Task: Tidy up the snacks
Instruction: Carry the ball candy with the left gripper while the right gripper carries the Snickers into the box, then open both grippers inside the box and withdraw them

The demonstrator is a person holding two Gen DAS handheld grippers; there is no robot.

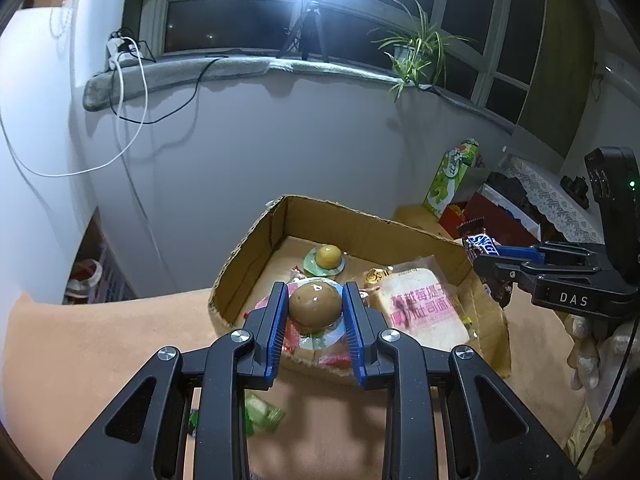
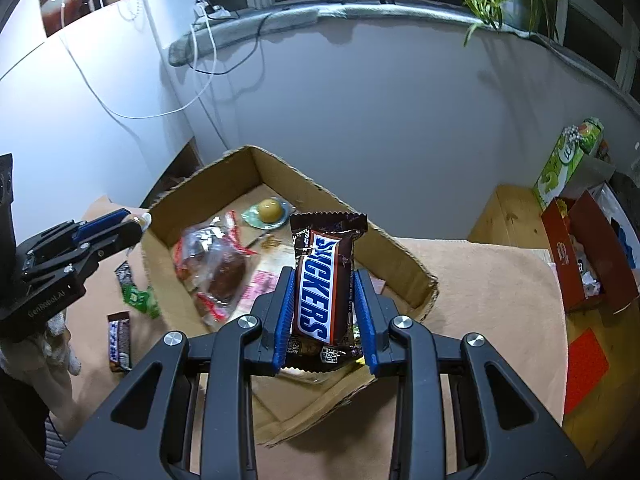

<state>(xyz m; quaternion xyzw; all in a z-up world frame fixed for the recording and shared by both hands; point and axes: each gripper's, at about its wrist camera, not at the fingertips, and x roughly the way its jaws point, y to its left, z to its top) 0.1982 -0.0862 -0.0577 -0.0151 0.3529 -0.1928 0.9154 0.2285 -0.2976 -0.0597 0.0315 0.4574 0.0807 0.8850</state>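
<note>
I am holding my left gripper (image 1: 316,308) over the near edge of the cardboard box (image 1: 256,240), its blue pads clamped on a brown egg-shaped snack in a clear round wrapper (image 1: 315,306). I am holding my right gripper (image 2: 324,308) over the box's near right corner, its pads pinching a Snickers bar (image 2: 322,280) upright, the white lettering running top to bottom. In the left wrist view that right gripper (image 1: 490,270) is showing at about 3 o'clock, with the bar's end (image 1: 478,240) sticking up above its fingers.

Inside the box, a yellow round snack on a pale green wrapper (image 1: 327,258) is lying toward the far wall at 12 o'clock. A packet of sliced bread with pink printing (image 1: 424,304) is lying toward the right side, and a clear bag with red print holding something dark brown (image 2: 218,264) is sitting near the left wall.

On the tan surface (image 2: 500,280) outside the box, at about 9 o'clock in the right wrist view, a small green packet (image 2: 138,298) and a second, smaller chocolate bar (image 2: 119,342) are lying just beside each other, below my left gripper (image 2: 132,224).
</note>
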